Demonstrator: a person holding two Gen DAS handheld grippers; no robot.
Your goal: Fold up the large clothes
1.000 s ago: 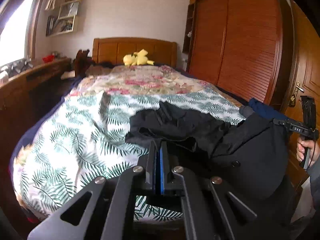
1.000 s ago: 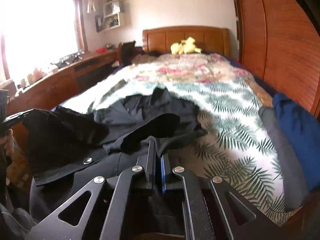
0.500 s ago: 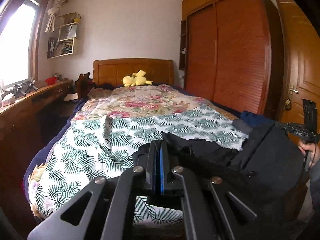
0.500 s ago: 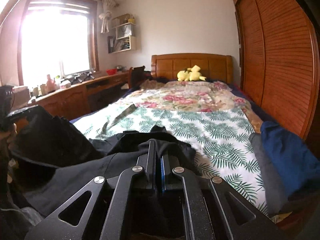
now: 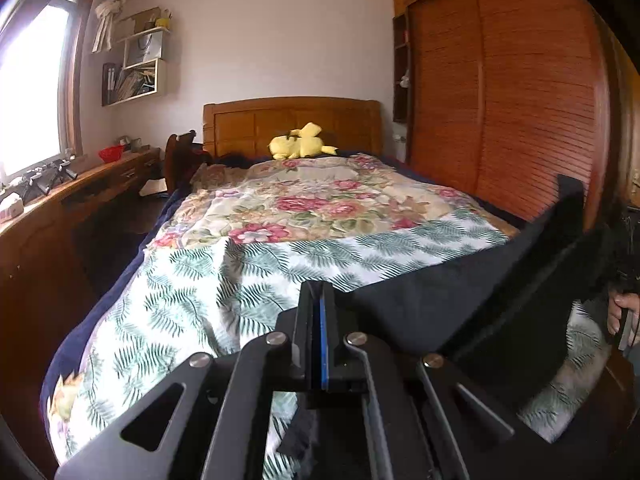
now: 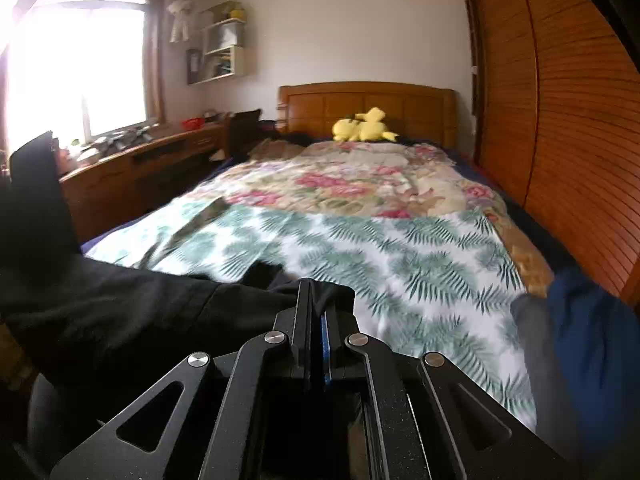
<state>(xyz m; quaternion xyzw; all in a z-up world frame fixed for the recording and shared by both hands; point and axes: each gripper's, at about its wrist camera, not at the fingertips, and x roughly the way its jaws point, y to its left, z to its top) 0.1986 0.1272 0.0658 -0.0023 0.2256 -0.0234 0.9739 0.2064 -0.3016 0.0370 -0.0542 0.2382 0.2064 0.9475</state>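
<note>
Pointing slightly downward over the foot of the bed (image 5: 224, 280), the left tool (image 5: 320, 320) and the right tool (image 6: 316, 320) are each clamped on an edge of the black garment (image 5: 448, 304), apparently stretched between them above the leaf-print cover.

A black fabric garment (image 5: 460, 304) spreads over a white bed cover printed with green fern leaves (image 5: 224, 280). Farther up lies a cream quilt patterned with pink and red flowers (image 5: 320, 200). A yellow plush toy (image 5: 300, 146) sits before an orange-brown wooden headboard (image 5: 288, 120). The slatted wardrobe doors (image 5: 520, 100) are reddish brown. A navy blue cloth (image 6: 592, 340) and a grey cloth (image 6: 536, 340) lie at the bed's edge.
</note>
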